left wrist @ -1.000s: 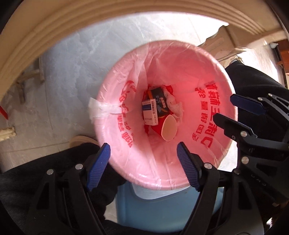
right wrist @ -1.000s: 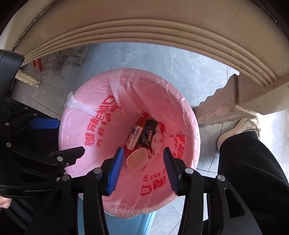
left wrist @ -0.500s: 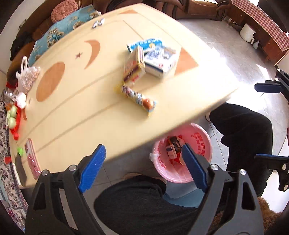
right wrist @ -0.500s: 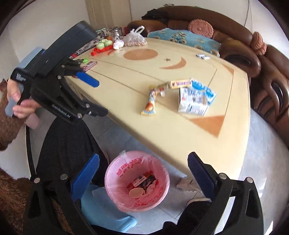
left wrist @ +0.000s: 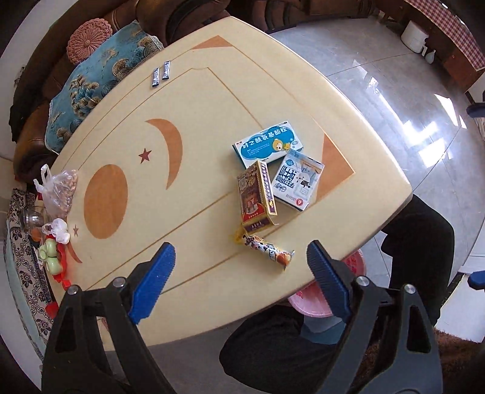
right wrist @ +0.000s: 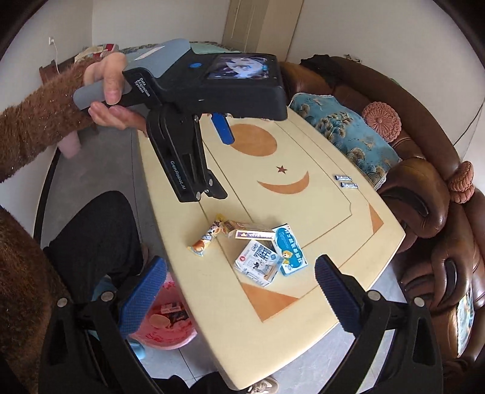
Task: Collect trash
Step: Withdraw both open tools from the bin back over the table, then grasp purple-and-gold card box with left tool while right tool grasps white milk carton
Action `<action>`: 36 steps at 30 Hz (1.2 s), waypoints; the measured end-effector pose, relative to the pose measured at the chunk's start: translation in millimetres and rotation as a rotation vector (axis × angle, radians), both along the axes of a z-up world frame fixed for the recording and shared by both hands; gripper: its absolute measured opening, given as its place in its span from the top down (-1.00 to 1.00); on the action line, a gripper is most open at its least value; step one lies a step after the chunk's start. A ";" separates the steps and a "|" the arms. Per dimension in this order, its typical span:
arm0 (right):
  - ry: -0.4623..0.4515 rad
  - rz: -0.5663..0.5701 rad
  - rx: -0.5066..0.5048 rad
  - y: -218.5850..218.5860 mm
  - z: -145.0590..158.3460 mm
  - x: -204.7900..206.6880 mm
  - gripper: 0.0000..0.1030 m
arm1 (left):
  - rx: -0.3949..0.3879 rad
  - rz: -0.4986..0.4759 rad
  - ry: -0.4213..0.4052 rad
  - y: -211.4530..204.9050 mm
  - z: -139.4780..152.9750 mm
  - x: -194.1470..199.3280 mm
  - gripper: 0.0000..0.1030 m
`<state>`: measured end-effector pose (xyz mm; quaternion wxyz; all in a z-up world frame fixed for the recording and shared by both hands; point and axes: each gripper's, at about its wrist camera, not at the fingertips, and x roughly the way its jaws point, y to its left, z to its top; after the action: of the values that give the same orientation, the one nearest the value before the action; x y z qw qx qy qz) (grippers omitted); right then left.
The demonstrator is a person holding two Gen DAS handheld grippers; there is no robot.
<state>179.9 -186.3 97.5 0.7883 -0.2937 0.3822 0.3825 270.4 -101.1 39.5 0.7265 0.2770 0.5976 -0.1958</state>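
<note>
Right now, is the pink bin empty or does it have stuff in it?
It has stuff in it. The right wrist view shows a paper cup and small boxes lying inside the pink bin.

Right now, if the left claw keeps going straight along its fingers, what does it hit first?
Likely the snack wrapper, lying between the open left claw fingers' line of sight near the table edge. The gold box sits just beyond. Depth is unclear; the claw looks well above the tabletop.

Cream tabletop with orange moon and star inlays, brown leather sofa along the right side, blue patterned cushion, glossy grey tile floor catching daylight, white walls.
</note>
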 end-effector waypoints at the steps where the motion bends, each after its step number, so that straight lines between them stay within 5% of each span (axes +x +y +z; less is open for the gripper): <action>1: 0.007 0.011 -0.011 -0.3 -2.7 3.3 -0.86 | 0.007 0.000 0.015 -4.0 -6.7 6.4 -0.68; 21: 0.207 0.184 -0.106 17.7 -132.3 75.7 -0.86 | 0.053 -0.024 0.200 -47.4 -114.5 67.9 -0.67; 36: 0.337 0.260 -0.100 32.3 -185.9 110.7 -0.86 | 0.047 0.027 0.283 -46.1 -161.4 103.0 -0.67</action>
<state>290.6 -154.0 -88.3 0.6418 -0.3110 0.4861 0.5051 373.4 -147.2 -121.9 0.6308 0.2556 0.7022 -0.2089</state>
